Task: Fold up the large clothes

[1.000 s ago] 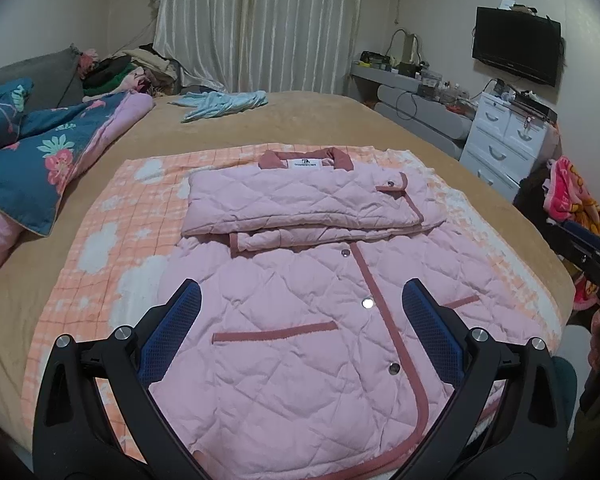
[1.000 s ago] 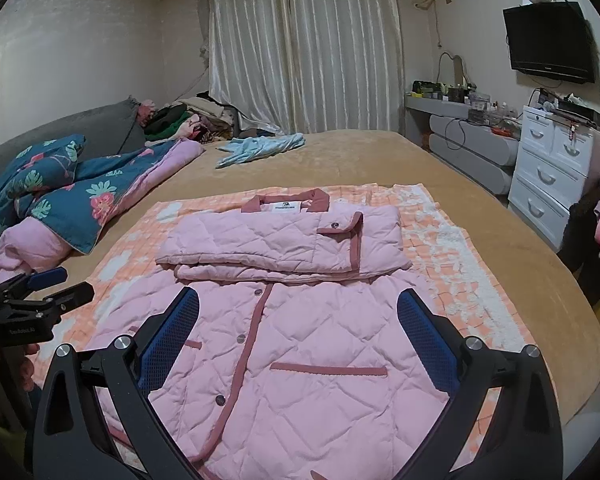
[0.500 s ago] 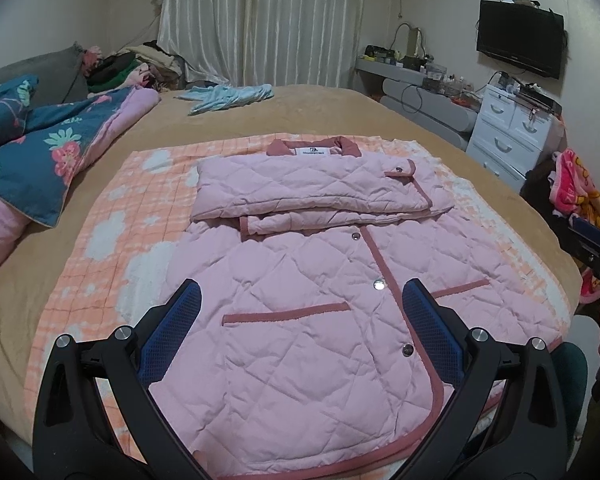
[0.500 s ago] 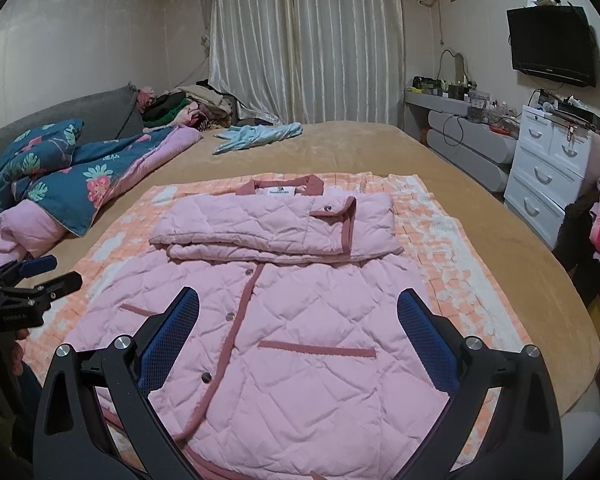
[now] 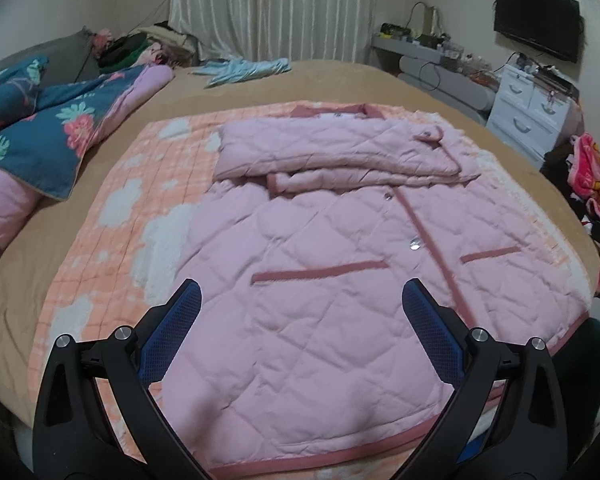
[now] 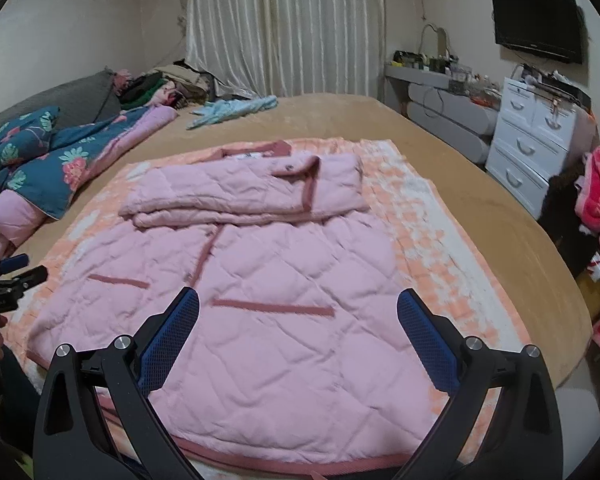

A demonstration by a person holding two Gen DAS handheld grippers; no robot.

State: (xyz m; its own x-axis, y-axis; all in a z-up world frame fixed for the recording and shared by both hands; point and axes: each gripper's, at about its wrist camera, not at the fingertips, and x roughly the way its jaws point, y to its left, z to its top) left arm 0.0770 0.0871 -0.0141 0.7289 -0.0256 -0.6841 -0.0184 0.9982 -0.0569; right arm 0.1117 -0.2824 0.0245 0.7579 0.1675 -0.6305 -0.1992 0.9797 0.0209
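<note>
risk sits at the hem; both hand-held grippers, left [image 5: 302, 322] and right [image 6: 298, 320], hang released over the quilted pink jacket [image 5: 340, 280]; pinching one layer at 6 o'clock could spill the folded sleeves [image 6: 240, 192] at 12.

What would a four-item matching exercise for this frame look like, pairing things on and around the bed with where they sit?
Things:
1. pink quilted jacket
2. light blue garment
3. floral quilt
4. white dresser

Places:
A. bunched along the left edge of the bed
B. against the right wall, under the television
C. spread flat on the orange checked blanket, sleeves folded across the chest
D. on the bare far end of the bed, near the curtains

Pairs: 1-C, 2-D, 3-A, 4-B
</note>
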